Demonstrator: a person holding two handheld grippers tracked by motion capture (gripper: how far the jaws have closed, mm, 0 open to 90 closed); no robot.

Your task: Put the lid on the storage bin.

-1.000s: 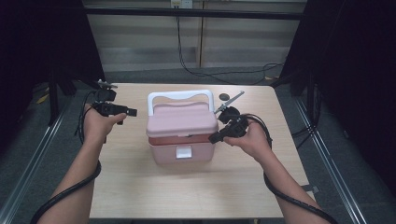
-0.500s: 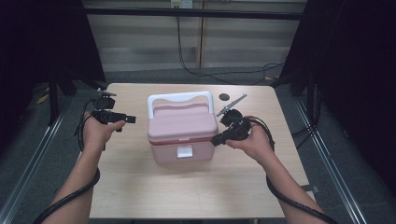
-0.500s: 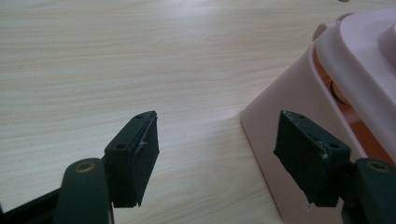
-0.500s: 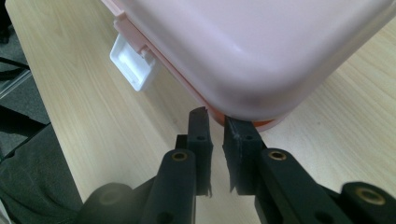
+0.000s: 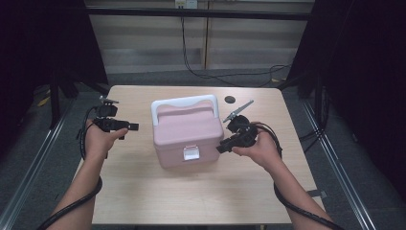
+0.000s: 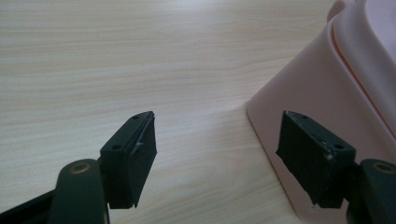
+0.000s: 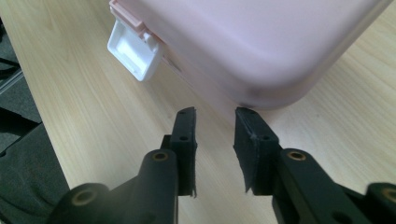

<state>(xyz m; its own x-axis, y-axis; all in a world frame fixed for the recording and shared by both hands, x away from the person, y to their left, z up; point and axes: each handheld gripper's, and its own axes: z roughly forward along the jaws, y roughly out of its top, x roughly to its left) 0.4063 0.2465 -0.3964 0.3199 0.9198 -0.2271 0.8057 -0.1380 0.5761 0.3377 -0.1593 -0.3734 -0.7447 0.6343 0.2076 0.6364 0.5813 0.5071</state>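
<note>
Centrally placed on the table [image 5: 143, 201]: pink box [image 5: 189, 132], lid down, white handle [image 5: 182, 103] folded toward the far side, white latch [image 5: 191, 153] on the near face.

Left gripper [image 5: 128, 126]: held level at the left of the box, jaws aimed right toward it, well apart from its left wall in the high view. Jaws released and spread wide, nothing between them. Seen along the left gripper [image 6: 217, 151] in its own view: bare tabletop between the pads, box [image 6: 336, 93] corner just beyond the right-hand jaw, not touching.

Right gripper [image 5: 221, 146]: held at the near right corner of the box, jaws pointing left toward it. Jaws just opening, partly parted, nothing clamped. Seen along the right gripper [image 7: 215, 128] in its own view: a narrow gap between the pads, empty, with the box [image 7: 261, 42] corner just beyond the tips and the latch [image 7: 135, 49] hanging off to the left. Contact between tips and box: cannot be told.

Also on the table: small dark disc [image 5: 230, 99], far right of the box, near the far edge.
</note>
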